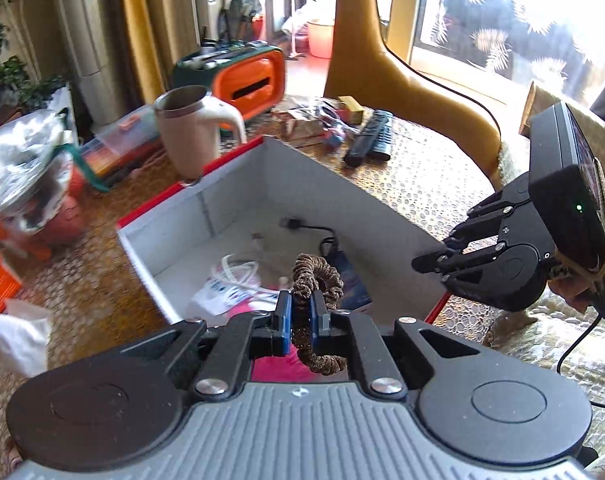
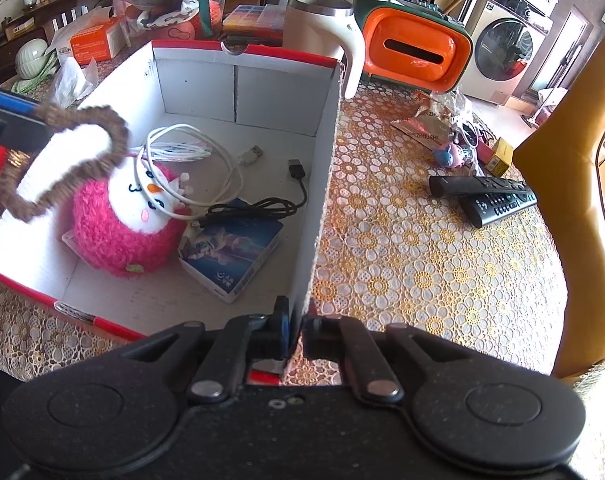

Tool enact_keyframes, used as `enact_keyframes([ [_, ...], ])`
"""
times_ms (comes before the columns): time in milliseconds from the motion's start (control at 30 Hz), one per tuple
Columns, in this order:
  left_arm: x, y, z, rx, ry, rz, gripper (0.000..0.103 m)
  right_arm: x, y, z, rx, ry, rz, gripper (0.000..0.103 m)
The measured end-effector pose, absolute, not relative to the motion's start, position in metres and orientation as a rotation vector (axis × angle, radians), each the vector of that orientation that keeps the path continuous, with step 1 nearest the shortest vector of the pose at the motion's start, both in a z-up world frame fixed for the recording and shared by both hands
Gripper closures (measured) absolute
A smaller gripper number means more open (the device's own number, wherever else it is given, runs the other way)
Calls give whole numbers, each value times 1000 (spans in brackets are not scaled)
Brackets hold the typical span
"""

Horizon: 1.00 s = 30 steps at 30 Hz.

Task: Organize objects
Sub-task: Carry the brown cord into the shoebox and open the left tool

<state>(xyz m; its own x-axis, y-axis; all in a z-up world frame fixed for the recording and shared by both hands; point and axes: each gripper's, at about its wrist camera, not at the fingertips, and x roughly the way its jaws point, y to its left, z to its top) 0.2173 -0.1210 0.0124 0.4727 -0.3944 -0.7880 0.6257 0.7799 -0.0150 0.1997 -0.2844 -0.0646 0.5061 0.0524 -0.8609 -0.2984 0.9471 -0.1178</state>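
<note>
1. The left gripper (image 1: 300,318) was clamped on a brown scrunchie (image 1: 316,280), held above the box (image 2: 322,184) near its left wall.
2. The right gripper (image 2: 296,330) pinched the box's near right corner, steadying it.
3. Best done by opening the jaws over bare floor beside the plush (image 2: 126,220).
4. The scrunchie's loop stood roughly upright, stretching away from the left gripper.

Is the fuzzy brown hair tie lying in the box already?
No, the left gripper holds the brown scrunchie pinched above the white box.

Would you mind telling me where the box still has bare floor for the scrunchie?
Bare floor in the box lies along the far wall, behind the cables, and near the front edge before the plush. The middle is crowded: plush, cables, packet. The left gripper holds the scrunchie.
</note>
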Motion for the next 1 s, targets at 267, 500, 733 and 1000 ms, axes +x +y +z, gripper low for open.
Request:
enact_keyframes([
  [267, 228, -174, -20, 375, 897, -710, 95, 199, -286, -64, -253, 1020, 220, 98],
  [500, 234, -198, -45, 401, 938, -746, 95, 199, -288, -65, -250, 1020, 227, 98],
  [733, 240, -205, -63, 414, 988, -735, 95, 198, -288, -65, -247, 1019, 231, 98],
  [1000, 247, -203, -76, 391, 1050, -710, 95, 198, -288, -65, -245, 1021, 231, 98],
])
